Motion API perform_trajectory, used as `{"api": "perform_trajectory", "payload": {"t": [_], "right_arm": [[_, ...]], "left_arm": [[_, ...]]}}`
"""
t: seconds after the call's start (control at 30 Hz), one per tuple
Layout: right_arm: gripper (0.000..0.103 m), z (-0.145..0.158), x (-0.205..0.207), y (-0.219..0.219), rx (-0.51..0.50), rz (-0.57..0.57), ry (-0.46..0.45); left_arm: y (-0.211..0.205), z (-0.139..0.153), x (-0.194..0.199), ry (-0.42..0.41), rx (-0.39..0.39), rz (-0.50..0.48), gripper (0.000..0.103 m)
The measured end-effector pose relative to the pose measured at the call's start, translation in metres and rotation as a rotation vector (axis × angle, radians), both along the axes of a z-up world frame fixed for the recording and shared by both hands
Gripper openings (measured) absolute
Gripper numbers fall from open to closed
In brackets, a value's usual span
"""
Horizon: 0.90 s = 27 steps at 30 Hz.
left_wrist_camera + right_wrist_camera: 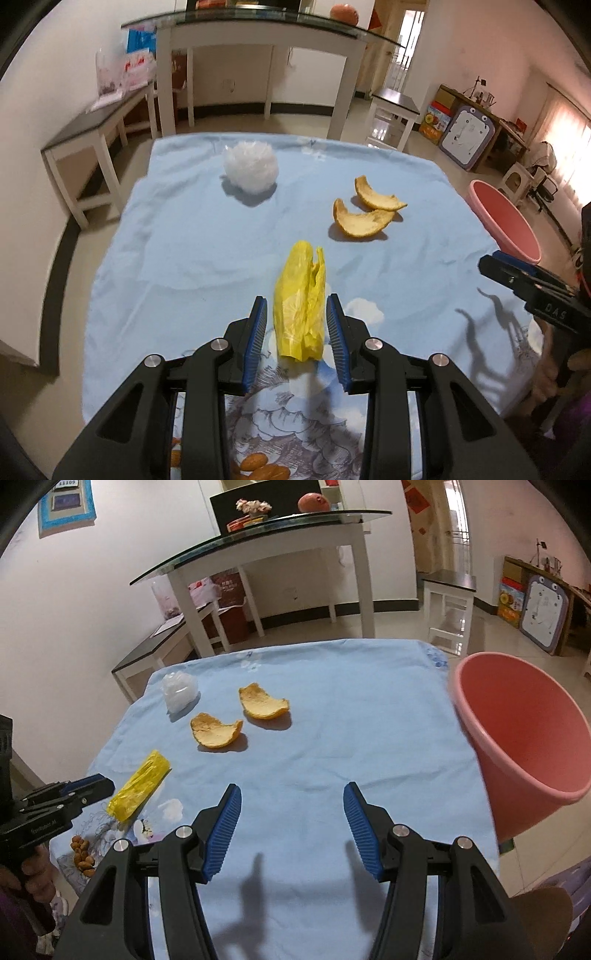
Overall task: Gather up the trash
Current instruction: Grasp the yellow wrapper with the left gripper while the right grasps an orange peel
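Your left gripper (296, 310) wide, straddling yellow wrapper (301, 302) at lower centre; wrapper's long axis runs along fingers, so close straight on it. Right gripper (291, 797) wide, holding nothing, farther off. Pink bin (517, 738) at right edge.

The pink bin (506, 221) is cut off on its lower right by the right tongs (491, 264) in the left wrist view, and its base is hidden below the table (332, 709) edge in the right wrist view. The left tongs (99, 781) are seen only from the side there, so their gap cannot be judged. The near end of the yellow wrapper (301, 306) is partly screened between blue pads (258, 332).
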State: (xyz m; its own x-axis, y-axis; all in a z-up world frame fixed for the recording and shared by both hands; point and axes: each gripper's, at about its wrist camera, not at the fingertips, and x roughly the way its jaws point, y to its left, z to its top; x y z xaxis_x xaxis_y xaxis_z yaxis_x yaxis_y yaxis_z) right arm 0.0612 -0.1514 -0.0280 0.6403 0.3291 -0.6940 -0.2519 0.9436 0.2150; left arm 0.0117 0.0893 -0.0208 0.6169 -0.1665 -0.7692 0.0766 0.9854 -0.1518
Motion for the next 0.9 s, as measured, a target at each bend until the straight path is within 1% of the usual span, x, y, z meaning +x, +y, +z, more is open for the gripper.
{"api": "perform_trajectory", "payload": {"t": [0.17, 0.3, 0.37, 0.43, 0.47, 0.5, 0.53, 0.63, 0.7, 0.77, 0.9], "right_arm": [[0.057, -0.002, 0.010, 0.015, 0.014, 0.033, 0.020], [0.057, -0.005, 0.018, 0.028, -0.013, 0.058, 0.025], [0.057, -0.005, 0.023, 0.032, -0.013, 0.070, 0.035], [0.057, -0.005, 0.031, 0.037, -0.004, 0.083, 0.047], [0.057, -0.006, 0.034, 0.040, -0.001, 0.088, 0.052], [0.057, -0.008, 0.040, 0.043, 0.004, 0.093, 0.062], [0.057, -0.009, 0.045, 0.046, 0.012, 0.097, 0.073], [0.057, -0.011, 0.060, 0.054, 0.028, 0.103, 0.095], [0.054, -0.013, 0.070, 0.060, 0.028, 0.104, 0.102], [0.047, -0.015, 0.078, 0.066, 0.023, 0.101, 0.111], [0.040, -0.027, 0.097, 0.076, 0.015, 0.087, 0.150]], "left_arm": [[-0.009, -0.008, 0.011, 0.026, 0.029, -0.023, 0.033], [-0.015, -0.020, 0.016, 0.053, 0.100, -0.038, 0.033], [-0.011, -0.024, 0.016, 0.056, 0.092, -0.033, 0.033], [-0.005, -0.025, 0.015, 0.053, 0.063, -0.023, 0.033], [-0.003, -0.024, 0.015, 0.041, 0.052, -0.016, 0.031], [-0.001, -0.024, 0.014, 0.030, 0.047, -0.014, 0.020], [0.000, -0.023, 0.014, 0.029, 0.045, -0.013, 0.017], [0.003, -0.022, 0.013, 0.020, 0.029, -0.002, 0.014], [0.006, -0.020, 0.013, 0.015, 0.021, 0.003, 0.014], [0.007, -0.019, 0.014, 0.013, 0.012, 0.006, 0.014], [0.012, -0.015, 0.015, 0.005, -0.002, 0.017, 0.014]]}}
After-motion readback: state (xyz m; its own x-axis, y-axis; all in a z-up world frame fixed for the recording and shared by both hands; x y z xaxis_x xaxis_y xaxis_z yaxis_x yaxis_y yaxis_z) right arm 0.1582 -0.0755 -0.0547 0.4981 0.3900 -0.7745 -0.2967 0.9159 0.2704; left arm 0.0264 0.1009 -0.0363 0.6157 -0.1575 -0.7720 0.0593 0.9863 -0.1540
